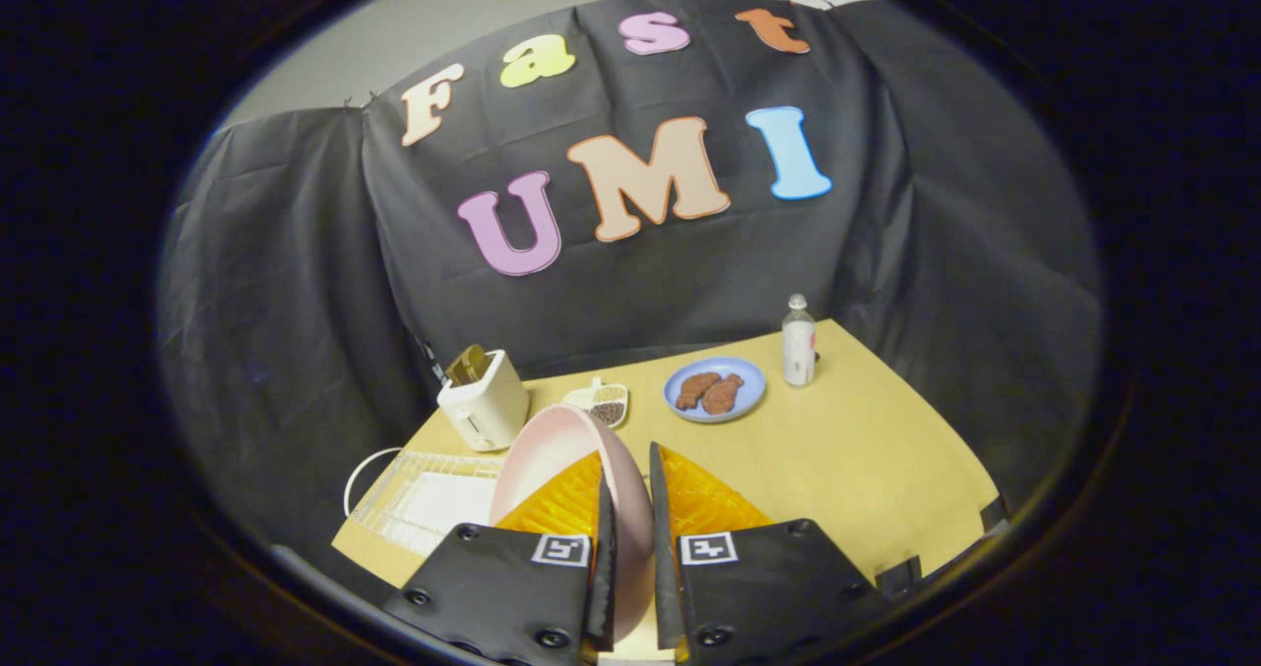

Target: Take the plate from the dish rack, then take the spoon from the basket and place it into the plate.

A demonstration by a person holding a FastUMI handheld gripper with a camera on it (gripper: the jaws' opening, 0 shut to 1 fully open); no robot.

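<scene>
Fingers [630, 548] of mine are clenched on the pink plate [562, 469], one pressing each face, so it stands on edge between them with its rim rising ahead and leaning a little to the left. Just beyond my fingers on the left lies the white wire dish rack [419, 499] on the tan desk [847, 449]. Behind the rack stands a cream toaster [485, 400], with a small divided dish [603, 404] of dark bits beside it, close behind the plate's upper rim. Farther back sits a blue plate [715, 388] holding two brown pieces, and near it on the right stands a small white bottle [798, 343], upright at the desk's far edge.
</scene>
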